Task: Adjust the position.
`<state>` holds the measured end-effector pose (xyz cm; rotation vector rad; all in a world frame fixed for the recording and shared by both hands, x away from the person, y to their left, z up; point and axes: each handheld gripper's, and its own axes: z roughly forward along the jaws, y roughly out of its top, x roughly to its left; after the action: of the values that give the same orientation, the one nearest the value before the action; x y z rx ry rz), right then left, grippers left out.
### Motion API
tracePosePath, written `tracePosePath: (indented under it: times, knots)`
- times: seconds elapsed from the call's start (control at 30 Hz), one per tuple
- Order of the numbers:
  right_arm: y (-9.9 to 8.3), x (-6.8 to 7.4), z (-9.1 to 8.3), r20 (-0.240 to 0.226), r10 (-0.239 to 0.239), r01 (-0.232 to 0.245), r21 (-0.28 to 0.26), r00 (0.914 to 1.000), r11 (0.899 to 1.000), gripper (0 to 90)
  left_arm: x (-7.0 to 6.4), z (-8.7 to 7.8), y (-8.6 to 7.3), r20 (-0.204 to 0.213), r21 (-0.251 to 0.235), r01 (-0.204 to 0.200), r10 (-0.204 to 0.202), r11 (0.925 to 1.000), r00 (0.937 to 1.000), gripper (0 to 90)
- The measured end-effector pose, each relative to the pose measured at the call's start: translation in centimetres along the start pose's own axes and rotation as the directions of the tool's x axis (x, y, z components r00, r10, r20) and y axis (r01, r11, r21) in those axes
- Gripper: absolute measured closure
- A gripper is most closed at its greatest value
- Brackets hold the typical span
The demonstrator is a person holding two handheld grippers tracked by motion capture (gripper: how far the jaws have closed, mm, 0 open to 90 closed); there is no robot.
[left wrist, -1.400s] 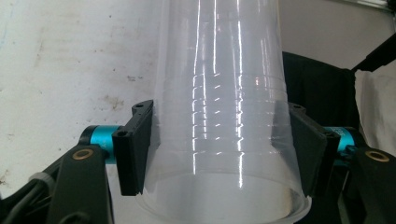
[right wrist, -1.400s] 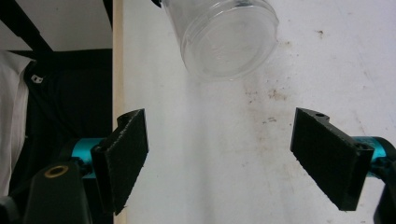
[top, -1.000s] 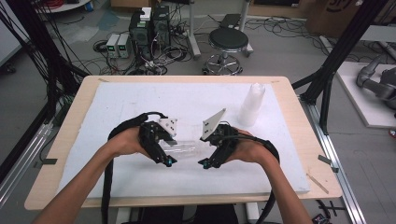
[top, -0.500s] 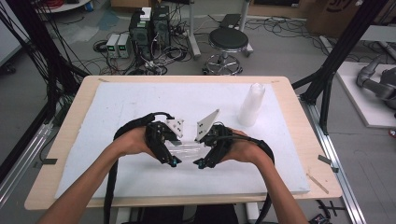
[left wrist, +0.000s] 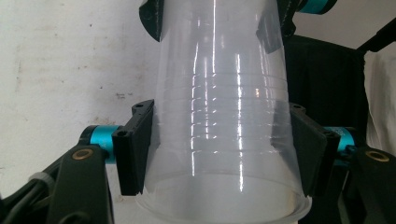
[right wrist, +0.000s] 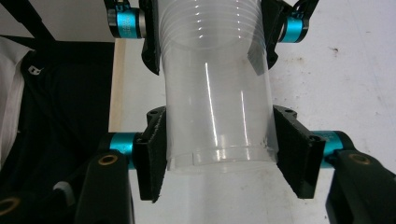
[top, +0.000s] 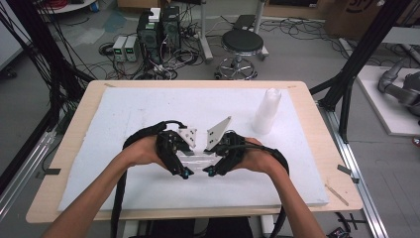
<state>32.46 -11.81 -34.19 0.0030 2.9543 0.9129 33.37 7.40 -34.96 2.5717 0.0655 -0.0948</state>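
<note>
While both forearms are reaching in from the near edge of the table (top: 74,129), the person's hands are meeting just in front of the body, knuckles turned outward and wrists angling toward each other. The left gripper (top: 184,171) and the right gripper (top: 210,171) are pointing at one another, each carrying a pale three-cornered plate on top, and between them they are holding a clear plastic cup (top: 197,159) lying on its side above the white mat (top: 148,106). Seen from the left gripper view, the left gripper (left wrist: 219,149) is pinching the cup (left wrist: 224,126) near its wide rim, both black jaws pressing against the ribbed wall, with the other gripper's jaws clasping the narrower end farther off. Seen from the right gripper view, the right gripper (right wrist: 219,149) is squeezing the cup (right wrist: 217,112) near its base, pads lying flat on either side. Toward the far right of the mat a tall stack of clear cups (top: 266,111) is standing upright, well apart from the hands. Wide bare mat is lying to the left, right and beyond the hands, while the near edge of the table is sitting close beneath the wrists
</note>
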Motion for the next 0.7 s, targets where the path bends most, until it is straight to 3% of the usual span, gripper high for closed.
tracePosePath:
  times: [0.2, 0.3, 0.37, 0.53, 0.6, 0.7]
  knots:
    - [-0.1, -0.1, -0.2, 0.005, 0.003, -0.003, -0.004, 1.0000, 1.000, 43.3, 0.1, 0.1, -0.1, -0.018, -0.022, 0.013, -0.013, 0.9997, 0.9997, 27.5]
    - [-0.1, -0.1, -0.2, 0.005, 0.009, -0.009, -0.003, 0.9999, 1.000, 43.4, 0.2, 0.2, -0.3, -0.030, -0.042, 0.030, -0.031, 0.9987, 0.9991, 12.8]
    - [-0.2, -0.1, -0.2, 0.009, 0.016, -0.016, -0.005, 0.9998, 1.000, 43.4, 0.2, 0.2, -0.3, -0.034, -0.048, 0.032, -0.033, 0.9983, 0.9989, 8.3]
    - [-0.4, -0.4, -0.3, 0.019, 0.032, -0.032, 0.000, 0.9993, 0.999, 43.4, -0.2, -0.1, -0.2, -0.044, -0.087, 0.003, -0.006, 0.9962, 0.9990, 8.1]
    - [-0.7, -0.4, -0.4, 0.020, 0.043, -0.043, -0.007, 0.9989, 0.999, 43.4, -0.1, -0.6, -0.5, -0.057, -0.132, 0.006, -0.014, 0.9913, 0.9983, 8.1]
    - [-1.3, -0.6, -0.8, 0.021, 0.062, -0.061, -0.048, 0.9978, 0.997, 43.4, 0.0, -1.0, -1.5, -0.063, -0.230, 0.024, -0.039, 0.9728, 0.9972, 7.0]
